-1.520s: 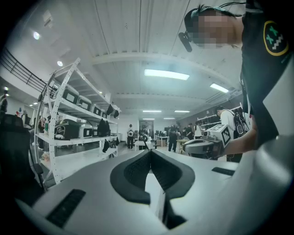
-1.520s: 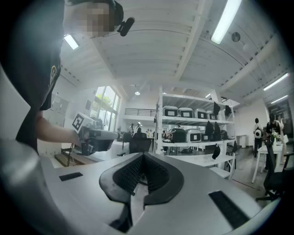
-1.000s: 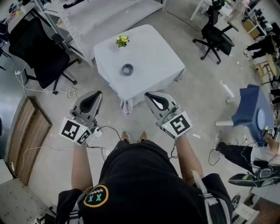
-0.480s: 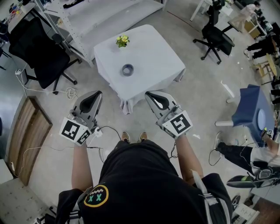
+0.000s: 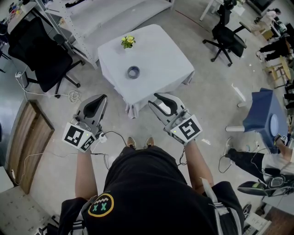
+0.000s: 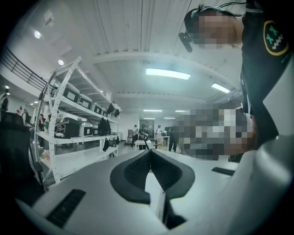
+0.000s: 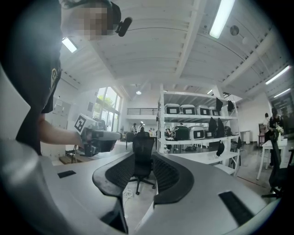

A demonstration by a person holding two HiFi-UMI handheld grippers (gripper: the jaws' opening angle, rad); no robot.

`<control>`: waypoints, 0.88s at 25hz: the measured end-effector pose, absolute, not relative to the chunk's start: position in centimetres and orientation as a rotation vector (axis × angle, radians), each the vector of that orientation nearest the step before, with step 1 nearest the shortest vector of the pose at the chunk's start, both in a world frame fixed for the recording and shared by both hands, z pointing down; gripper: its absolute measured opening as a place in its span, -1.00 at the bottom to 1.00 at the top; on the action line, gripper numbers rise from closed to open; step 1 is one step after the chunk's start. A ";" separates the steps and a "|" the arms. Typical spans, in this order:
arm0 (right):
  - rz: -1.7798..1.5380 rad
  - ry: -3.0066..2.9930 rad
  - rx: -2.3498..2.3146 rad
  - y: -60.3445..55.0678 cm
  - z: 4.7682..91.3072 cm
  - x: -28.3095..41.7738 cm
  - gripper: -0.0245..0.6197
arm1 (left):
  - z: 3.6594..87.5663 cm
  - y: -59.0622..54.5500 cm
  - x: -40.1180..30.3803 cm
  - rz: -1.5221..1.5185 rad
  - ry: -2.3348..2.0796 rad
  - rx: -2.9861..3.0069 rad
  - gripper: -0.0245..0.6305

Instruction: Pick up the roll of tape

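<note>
The roll of tape (image 5: 133, 72), a small blue-grey ring, lies flat on the white-clothed table (image 5: 161, 64) in the head view. Both grippers are held level in front of the person, short of the table's near edge and well apart from the roll. My left gripper (image 5: 101, 98) (image 6: 149, 152) is shut, its pads meeting at the tip with nothing in them. My right gripper (image 5: 155, 100) (image 7: 143, 158) has its jaws opening, a narrow gap between them with nothing inside. The roll does not appear in either gripper view.
A small pot of yellow flowers (image 5: 128, 42) stands on the table's far side. Black office chairs (image 5: 43, 55) (image 5: 226, 37) flank the table. White shelving (image 5: 92, 13) runs behind it. A blue chair (image 5: 264, 114) stands at right, a wooden panel (image 5: 30, 142) and cables (image 5: 73, 97) at left.
The right gripper's jaws have parted slightly from shut. Both hands and the tape roll stay where they were.
</note>
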State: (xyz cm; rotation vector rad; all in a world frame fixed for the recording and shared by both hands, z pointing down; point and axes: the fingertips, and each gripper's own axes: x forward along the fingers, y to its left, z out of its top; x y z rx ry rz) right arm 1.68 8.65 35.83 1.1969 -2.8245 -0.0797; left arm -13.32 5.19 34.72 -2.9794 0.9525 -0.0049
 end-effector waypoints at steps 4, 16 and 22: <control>-0.090 -2.845 1.166 8.7 35.6 1.3 -0.23 | 34.7 5.0 -13.2 -0.003 0.953 -2.979 -0.86; -0.041 -2.852 1.088 8.6 36.4 1.0 0.73 | 34.6 4.6 -12.8 -0.010 0.957 -2.975 -0.86; -0.025 -2.838 1.077 8.4 36.9 1.2 0.94 | 34.7 4.5 -12.4 -0.018 0.956 -2.978 -0.86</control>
